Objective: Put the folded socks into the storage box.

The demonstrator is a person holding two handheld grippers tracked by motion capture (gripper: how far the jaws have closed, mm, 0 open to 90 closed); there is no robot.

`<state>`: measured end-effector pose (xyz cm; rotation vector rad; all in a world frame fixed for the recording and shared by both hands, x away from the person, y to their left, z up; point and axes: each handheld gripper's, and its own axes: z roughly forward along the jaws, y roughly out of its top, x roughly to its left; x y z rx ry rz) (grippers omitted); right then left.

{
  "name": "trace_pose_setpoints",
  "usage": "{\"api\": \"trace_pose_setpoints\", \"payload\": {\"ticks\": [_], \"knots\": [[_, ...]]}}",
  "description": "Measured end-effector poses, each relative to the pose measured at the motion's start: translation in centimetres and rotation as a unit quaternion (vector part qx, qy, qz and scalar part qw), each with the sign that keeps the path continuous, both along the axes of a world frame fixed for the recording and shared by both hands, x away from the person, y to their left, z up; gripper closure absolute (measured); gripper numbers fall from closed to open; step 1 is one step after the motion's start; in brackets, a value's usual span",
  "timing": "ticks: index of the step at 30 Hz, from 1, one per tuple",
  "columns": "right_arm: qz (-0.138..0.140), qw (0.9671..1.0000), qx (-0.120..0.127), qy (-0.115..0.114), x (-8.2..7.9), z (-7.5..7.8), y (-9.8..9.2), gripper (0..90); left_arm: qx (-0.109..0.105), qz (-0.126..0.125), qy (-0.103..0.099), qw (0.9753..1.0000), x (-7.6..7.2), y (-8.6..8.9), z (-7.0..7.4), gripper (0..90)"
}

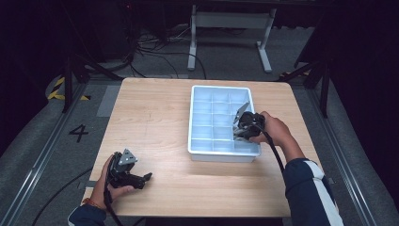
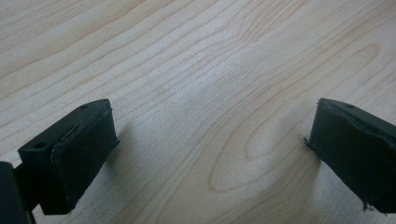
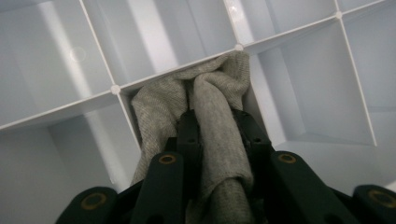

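the grey cloth (image 3: pixel 219 135) sits pinched between the two jaws of the right gripper (image 3: pixel 217 140), a folded ridge of it running up between them and its loose end bunched just ahead of the jaw tips. that bunch presses into one compartment of the white divided tray (image 1: pixel 194 117), up against the corner where two thin dividers cross. in the right gripper view the neighbouring compartments around it look bare. from the high view the tray stands on the right half of the wooden table (image 1: pixel 150 113), and the right gripper (image 1: pixel 245 125) hangs over its right-hand column, toward the near end, tilted down into it; the cloth itself cannot be made out there. the right hand (image 1: pixel 273 129) wraps the gripper from the right side, the forearm in a dark sleeve with white stripes coming in from the lower right. the left gripper (image 1: pixel 141 179) lies low at the near left corner of the table, well apart from the tray, held in the left hand (image 1: pixel 110 183). its jaws stand wide apart with nothing but bare wood between them.
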<state>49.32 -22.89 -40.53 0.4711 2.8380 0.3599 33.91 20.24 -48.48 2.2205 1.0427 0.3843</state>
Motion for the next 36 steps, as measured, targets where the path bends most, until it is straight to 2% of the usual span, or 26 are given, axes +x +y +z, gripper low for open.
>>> {"api": "trace_pose_setpoints", "payload": {"ticks": [2,6,9,16,22,29,32,36], "knots": [[0.001,1.0,0.001,0.003,0.2,-0.1,-0.1,74.6,-0.001,0.001,0.0,1.0,0.0,0.0,0.0,1.1],[0.002,0.9997,-0.023,0.007,0.3,-0.7,0.4,74.0,-0.002,0.002,0.001,1.0,0.0,0.0,0.0,1.1],[0.002,0.9997,-0.022,0.006,0.2,-0.7,0.4,73.5,0.0,0.0,0.0,1.0,0.0,0.0,0.0,1.1],[-0.011,0.9998,0.017,-0.004,0.0,-0.3,-0.4,66.2,-0.002,0.002,0.001,1.0,0.0,0.0,0.0,1.1],[-0.017,0.9979,0.059,-0.019,-0.8,1.5,-1.7,59.0,-0.002,0.001,0.002,1.0,-0.1,0.0,0.0,1.4],[-0.013,0.9964,0.077,-0.03,-1.7,3.1,-2.9,60.2,-0.002,0.001,0.002,1.0,-0.1,0.0,0.0,1.4],[-0.01,0.9975,0.066,-0.026,-2.0,3.1,-3.0,68.3,-0.002,0.002,0.002,1.0,-0.1,0.0,0.0,1.4],[-0.005,0.9995,0.021,-0.024,-1.9,2.0,-2.5,75.0,-0.002,0.002,0.002,1.0,-0.1,0.0,0.0,1.4]]}}
